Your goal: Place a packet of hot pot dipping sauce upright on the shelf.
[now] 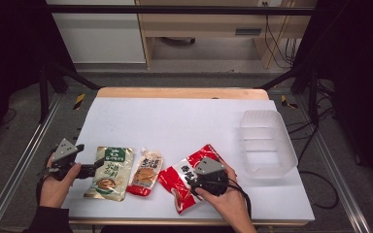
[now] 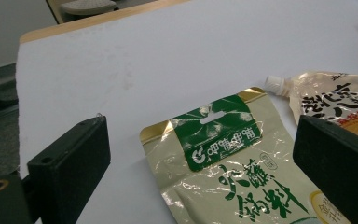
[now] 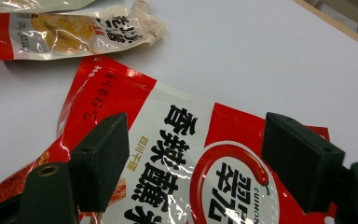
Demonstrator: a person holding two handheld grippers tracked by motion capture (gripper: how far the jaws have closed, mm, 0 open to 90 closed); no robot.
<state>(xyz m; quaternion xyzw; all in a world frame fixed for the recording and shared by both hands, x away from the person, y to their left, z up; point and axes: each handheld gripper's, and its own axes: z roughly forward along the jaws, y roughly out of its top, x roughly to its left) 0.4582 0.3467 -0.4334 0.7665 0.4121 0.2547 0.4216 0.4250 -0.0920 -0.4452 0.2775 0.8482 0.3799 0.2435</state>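
Three food pouches lie in a row near the table's front edge. A beige pouch with a green header (image 1: 109,173) (image 2: 228,177) is at the left. A spouted pouch (image 1: 145,172) (image 2: 335,98) (image 3: 74,28) is in the middle, and a red chili-print pouch (image 1: 183,178) (image 3: 177,154) is at the right. My left gripper (image 1: 93,169) (image 2: 200,168) stands open at the green pouch's left edge, its jaws spread over the header end. My right gripper (image 1: 205,175) (image 3: 200,158) hovers open just above the red pouch, one jaw to each side of the print.
A clear plastic tub (image 1: 267,143) stands at the right of the white table (image 1: 184,121). The table's wooden back edge (image 1: 182,92) borders dark floor with cables.
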